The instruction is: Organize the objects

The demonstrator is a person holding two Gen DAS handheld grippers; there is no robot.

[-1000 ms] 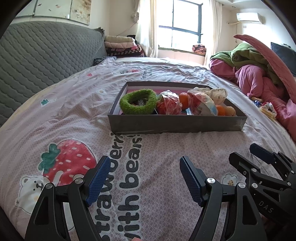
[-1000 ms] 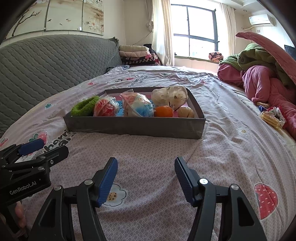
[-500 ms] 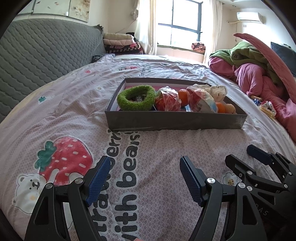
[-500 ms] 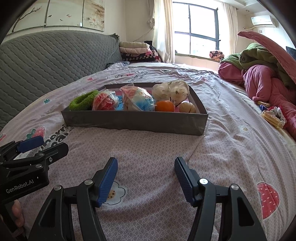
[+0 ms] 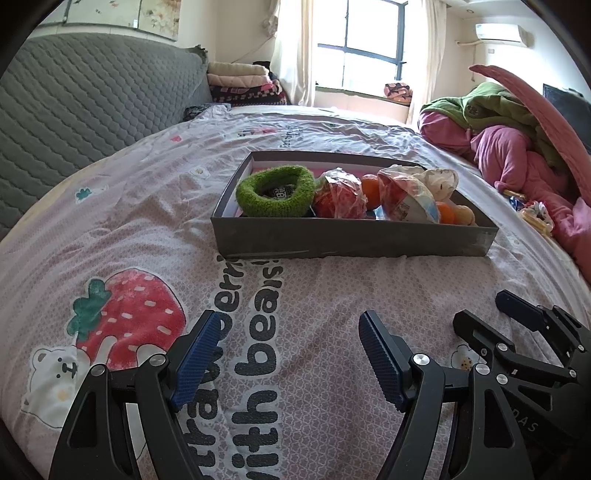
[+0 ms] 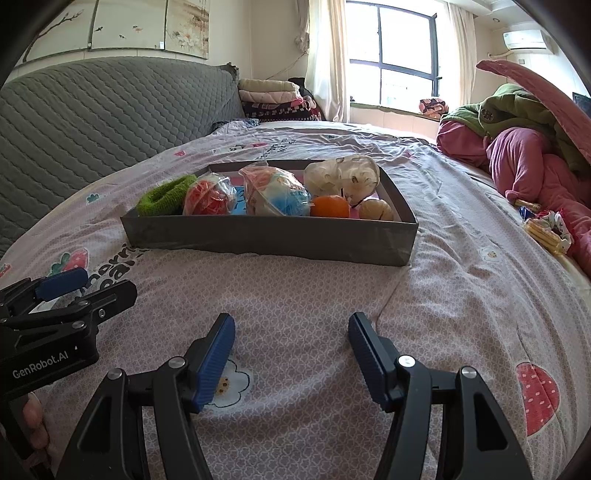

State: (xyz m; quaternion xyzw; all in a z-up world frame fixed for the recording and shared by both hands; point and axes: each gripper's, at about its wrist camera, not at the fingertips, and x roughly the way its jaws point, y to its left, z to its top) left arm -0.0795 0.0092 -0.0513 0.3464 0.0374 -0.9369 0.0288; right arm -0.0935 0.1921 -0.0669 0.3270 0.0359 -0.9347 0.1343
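While both rigs creep closer than 1 s ago, grey box (image 6: 269, 236) with green ring (image 5: 275, 190), wrapped items sits ahead of jaws; left gripper (image 5: 286, 356), right gripper (image 6: 291, 354) spread wide, empty. Box contents unchanged; stage ambiguous.

Box floor (image 5: 280, 167) mostly hidden

Bedroom, daylight through dark-framed window (image 6: 400, 59), sheer curtains (image 6: 325, 55) beside. Grey quilted headboard (image 6: 92, 110) on left. Bed under pink strawberry-print sheet (image 5: 147, 221). Folded blankets (image 6: 273, 98) stacked by window. Air conditioner (image 5: 502, 35) high on wall. Painted panels (image 6: 122, 26) above headboard.
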